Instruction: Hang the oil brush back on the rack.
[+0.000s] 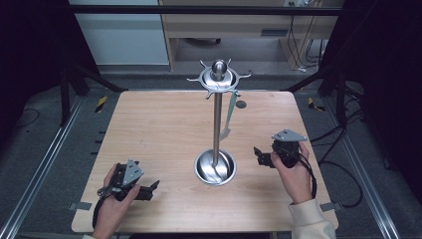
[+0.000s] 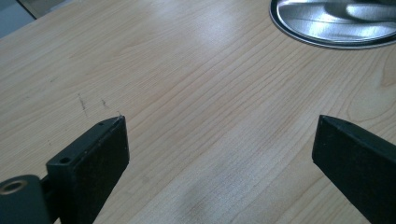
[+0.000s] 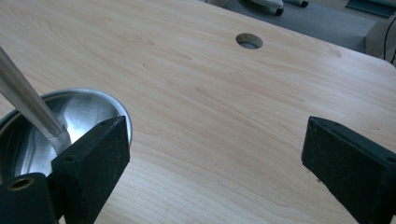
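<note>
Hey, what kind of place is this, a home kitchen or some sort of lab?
Most likely a lab or recording workspace, not a kitchen. A bare wooden table stands inside a dark metal frame, loose cables run across the grey floor behind it, and a lone steel stand sits on the table.

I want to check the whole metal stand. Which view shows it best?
The high view: the metal stand shows whole, with dish base, pole and hooked top. The right gripper view gives part of the base and lower pole; the left gripper view gives a base edge.

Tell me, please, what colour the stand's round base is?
Shiny silver metal base, clearest in the high view.
</note>
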